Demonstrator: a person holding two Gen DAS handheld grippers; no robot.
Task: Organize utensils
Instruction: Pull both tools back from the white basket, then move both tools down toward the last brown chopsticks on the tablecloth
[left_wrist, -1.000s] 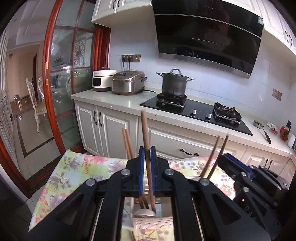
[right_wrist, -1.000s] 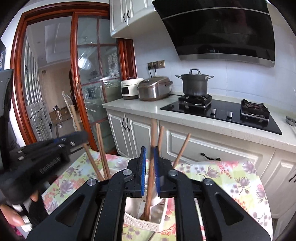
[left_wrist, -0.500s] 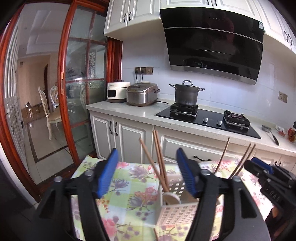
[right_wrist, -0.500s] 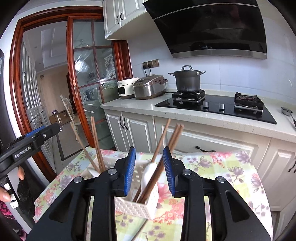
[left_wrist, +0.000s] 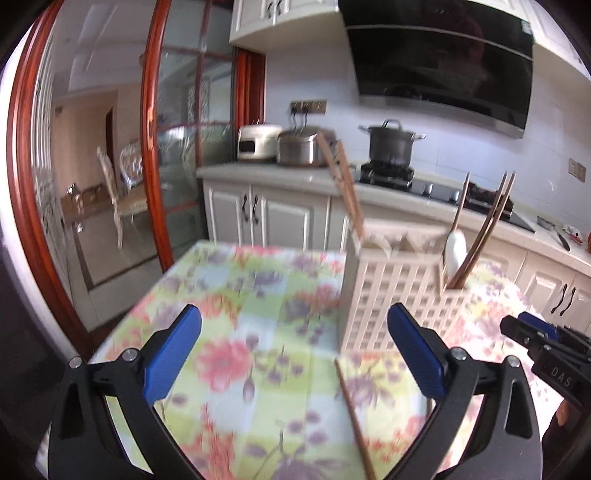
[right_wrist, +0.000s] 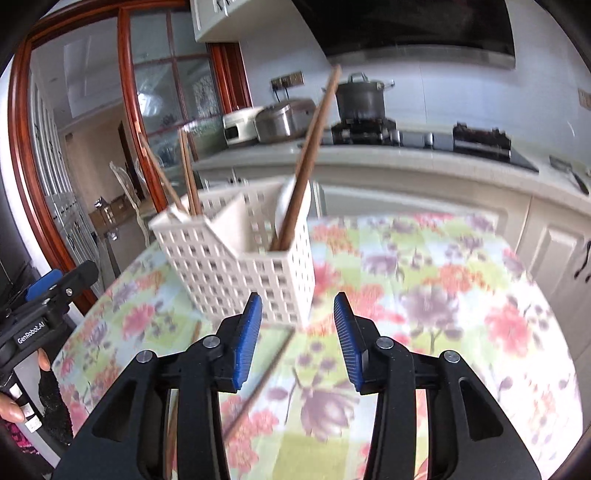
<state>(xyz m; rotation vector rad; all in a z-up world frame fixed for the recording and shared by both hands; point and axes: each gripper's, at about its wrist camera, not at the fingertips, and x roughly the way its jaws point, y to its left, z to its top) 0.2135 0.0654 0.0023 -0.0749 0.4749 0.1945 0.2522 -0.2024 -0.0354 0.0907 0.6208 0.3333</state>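
Both tongs, left (left_wrist: 293, 354) and right (right_wrist: 297, 334), stand wide open and hold nothing. The white caddy (right_wrist: 236, 258) with chopsticks (right_wrist: 308, 158) stands at 12 o'clock. One loose chopstick (left_wrist: 354, 421) lies on the surface (right_wrist: 443, 295).

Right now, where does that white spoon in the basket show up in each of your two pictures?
Left wrist view: the white spoon stands right of centre, in the white basket's right compartment, beside brown chopsticks.
Right wrist view: the spoon sits near centre, partly behind a chopstick.
Shared landmark: the steel pot on the stove.
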